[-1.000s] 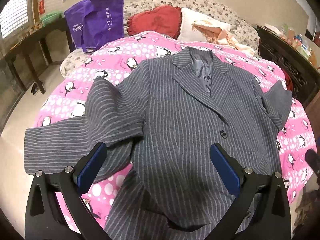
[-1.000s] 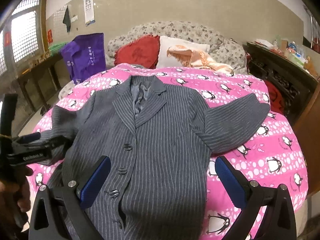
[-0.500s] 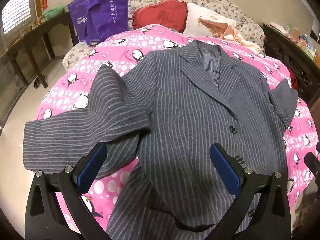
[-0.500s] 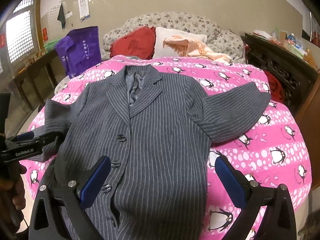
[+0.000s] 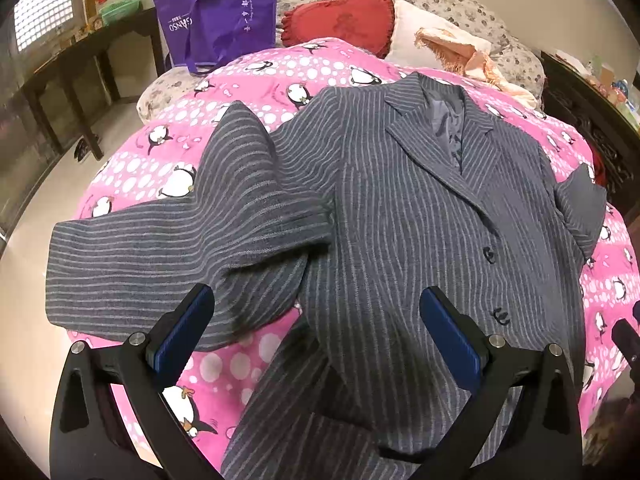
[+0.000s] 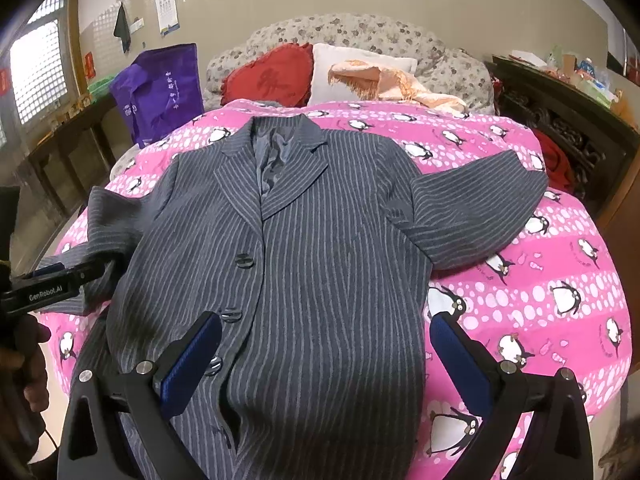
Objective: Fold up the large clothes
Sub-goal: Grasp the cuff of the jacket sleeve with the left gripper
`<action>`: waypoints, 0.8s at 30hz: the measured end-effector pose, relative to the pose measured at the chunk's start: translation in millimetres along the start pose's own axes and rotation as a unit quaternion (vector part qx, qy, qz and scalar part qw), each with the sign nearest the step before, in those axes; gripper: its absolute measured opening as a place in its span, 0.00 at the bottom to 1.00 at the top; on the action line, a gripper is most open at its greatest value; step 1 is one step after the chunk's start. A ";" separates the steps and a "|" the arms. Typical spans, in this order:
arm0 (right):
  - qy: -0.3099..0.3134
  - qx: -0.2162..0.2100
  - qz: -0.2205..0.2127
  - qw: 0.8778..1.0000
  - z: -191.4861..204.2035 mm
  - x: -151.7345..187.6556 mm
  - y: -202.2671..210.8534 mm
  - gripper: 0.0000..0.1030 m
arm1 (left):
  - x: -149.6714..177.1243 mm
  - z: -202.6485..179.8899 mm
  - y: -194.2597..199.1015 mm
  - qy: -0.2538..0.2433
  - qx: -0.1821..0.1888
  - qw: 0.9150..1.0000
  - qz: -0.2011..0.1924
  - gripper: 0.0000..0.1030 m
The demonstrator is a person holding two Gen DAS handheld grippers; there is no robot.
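A grey pinstriped jacket [image 5: 400, 220] lies face up on the pink penguin bedspread [image 5: 256, 84], collar toward the pillows; it also shows in the right wrist view [image 6: 320, 260]. Its left sleeve [image 5: 168, 248] is spread out sideways and hangs over the bed's left edge. Its right sleeve [image 6: 480, 212] lies spread to the right. My left gripper [image 5: 316, 320] is open and empty, just above the jacket near the left sleeve and side seam. My right gripper [image 6: 324, 356] is open and empty above the jacket's lower front. The left gripper's body [image 6: 44, 288] shows at the left of the right wrist view.
A purple tote bag [image 5: 220, 16], a red cushion [image 5: 340, 20], a white pillow [image 6: 356, 68] and a peach cloth [image 6: 400, 84] sit at the bed's head. A dark wooden table [image 5: 80, 64] stands left; dark carved furniture [image 6: 560, 120] stands right.
Both grippers have moved forward and lower toward the jacket, which looms larger in both views. The jacket has not moved. Both grippers stay open.
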State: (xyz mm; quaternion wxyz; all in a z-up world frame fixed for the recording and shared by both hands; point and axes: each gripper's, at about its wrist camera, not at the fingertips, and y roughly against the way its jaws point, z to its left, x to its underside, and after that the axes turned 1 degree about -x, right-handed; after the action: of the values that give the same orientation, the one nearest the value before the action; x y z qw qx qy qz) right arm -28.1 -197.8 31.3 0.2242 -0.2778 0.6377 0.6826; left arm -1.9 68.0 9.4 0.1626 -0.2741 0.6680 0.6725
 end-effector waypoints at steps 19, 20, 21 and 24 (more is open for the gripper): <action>-0.013 0.007 0.001 1.000 -17.8 14.0 0.6 1.00 | 13.3 129.2 -2.9 0.091 -0.123 0.988 -0.026 1.00; -0.015 0.009 0.002 1.000 -20.0 17.6 -0.7 1.00 | 17.1 147.3 -1.0 0.107 -0.140 0.984 -0.029 1.00; -0.015 0.010 0.004 1.000 -20.7 19.4 -1.6 1.00 | 23.6 172.0 3.2 0.129 -0.161 0.978 -0.036 1.00; -0.025 0.001 0.016 1.000 -23.7 30.8 -8.0 1.00 | 46.6 228.0 12.2 0.188 -0.192 0.962 -0.049 1.00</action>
State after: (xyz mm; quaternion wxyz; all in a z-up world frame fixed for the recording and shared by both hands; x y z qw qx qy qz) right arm -43.5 -222.2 4.1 0.2295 -0.2500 0.6371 0.6921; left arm -80.6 285.7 -17.8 0.0106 -0.4541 0.5306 0.7156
